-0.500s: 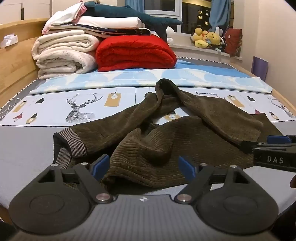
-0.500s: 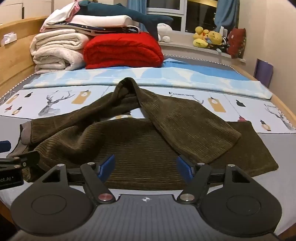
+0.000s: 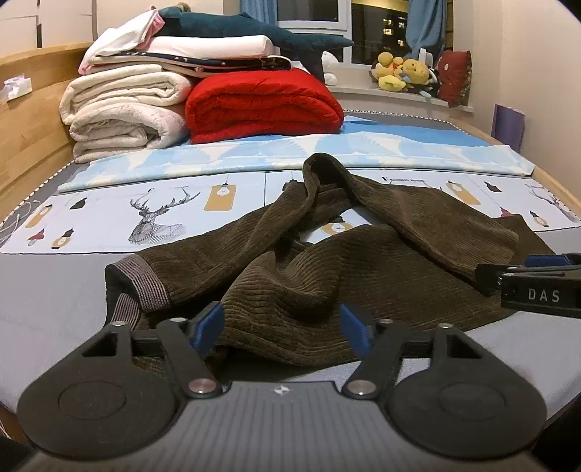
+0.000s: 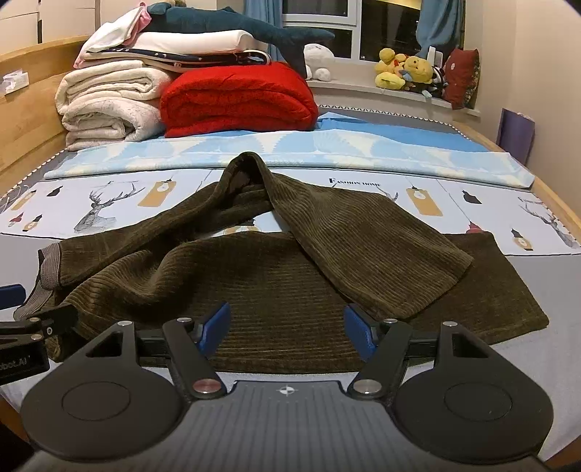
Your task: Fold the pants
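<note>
Brown corduroy pants (image 3: 326,268) lie crumpled on the bed, legs crossing and bunched into a peak at the back, grey ribbed waistband (image 3: 145,279) at the left. They fill the middle of the right wrist view (image 4: 290,276). My left gripper (image 3: 281,326) is open, its blue pads either side of the pants' near edge by the waistband. My right gripper (image 4: 288,328) is open at the near edge of the lower leg. Each gripper shows at the other view's edge: the right one (image 3: 526,279), the left one (image 4: 32,326).
Folded white blankets (image 3: 123,112) and a red quilt (image 3: 261,101) are stacked at the bed's far left, with a plush shark (image 3: 254,32) on top. Soft toys (image 3: 406,70) sit on the windowsill. A wooden bed frame (image 3: 29,119) runs along the left.
Both grippers have edged slightly forward toward the pants' near edge. The pants lie as before.
</note>
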Motion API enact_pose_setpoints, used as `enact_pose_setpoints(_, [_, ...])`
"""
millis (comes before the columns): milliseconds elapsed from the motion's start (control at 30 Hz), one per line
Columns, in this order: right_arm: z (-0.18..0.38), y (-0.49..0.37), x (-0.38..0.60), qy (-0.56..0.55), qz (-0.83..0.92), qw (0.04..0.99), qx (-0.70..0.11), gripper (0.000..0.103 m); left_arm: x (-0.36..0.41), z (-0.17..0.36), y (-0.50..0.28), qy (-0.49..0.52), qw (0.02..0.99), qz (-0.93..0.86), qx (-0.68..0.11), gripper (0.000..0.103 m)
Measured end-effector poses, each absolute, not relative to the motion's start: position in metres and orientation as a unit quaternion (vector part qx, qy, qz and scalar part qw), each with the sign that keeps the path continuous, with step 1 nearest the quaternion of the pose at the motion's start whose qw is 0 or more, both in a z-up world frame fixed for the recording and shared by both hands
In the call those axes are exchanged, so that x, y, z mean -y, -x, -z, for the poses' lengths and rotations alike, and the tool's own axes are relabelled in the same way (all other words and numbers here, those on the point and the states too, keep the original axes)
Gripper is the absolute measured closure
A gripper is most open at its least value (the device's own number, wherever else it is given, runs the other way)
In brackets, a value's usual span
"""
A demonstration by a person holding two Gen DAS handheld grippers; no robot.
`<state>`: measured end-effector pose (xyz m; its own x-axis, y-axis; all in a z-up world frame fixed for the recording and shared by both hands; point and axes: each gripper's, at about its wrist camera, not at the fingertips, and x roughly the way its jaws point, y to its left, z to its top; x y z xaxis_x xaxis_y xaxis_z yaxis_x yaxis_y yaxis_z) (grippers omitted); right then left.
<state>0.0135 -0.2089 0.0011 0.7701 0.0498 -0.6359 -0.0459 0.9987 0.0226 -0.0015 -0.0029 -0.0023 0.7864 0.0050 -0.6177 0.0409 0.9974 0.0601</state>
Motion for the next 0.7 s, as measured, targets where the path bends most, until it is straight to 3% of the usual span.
enact_pose_setpoints(67, [-0.001,-0.015,0.210,-0.006,-0.026,0.941,-0.338,0.032,0.005,0.001,0.003,-0.035,0.947,0.009,-0.319,0.049])
enact_pose_setpoints(233, [-0.003,-0.015,0.213,-0.018,-0.021,0.941,-0.338,0.033,0.005,-0.004,0.004,-0.041,0.952,0.026,-0.303,0.075])
enact_pose_setpoints(267, [-0.005,-0.014,0.215,-0.014,-0.016,0.943,-0.332,0.037,0.002,-0.005,0.003,-0.035,0.951,0.032,-0.304,0.078])
enact_pose_setpoints(467, [-0.028,-0.021,0.250,-0.016,0.015,0.958,-0.285,0.068,-0.034,-0.033,-0.018,-0.070,0.955,0.073,-0.279,0.082])
enact_pose_setpoints(633, [-0.037,-0.044,0.330,-0.051,0.072,0.956,-0.279,0.068,-0.108,-0.020,-0.070,-0.067,0.945,0.004,-0.321,0.082])
enact_pose_setpoints(700, [-0.031,-0.056,0.371,-0.080,0.106,0.944,-0.302,0.060,-0.141,-0.003,-0.091,-0.037,0.926,-0.035,-0.375,0.082])
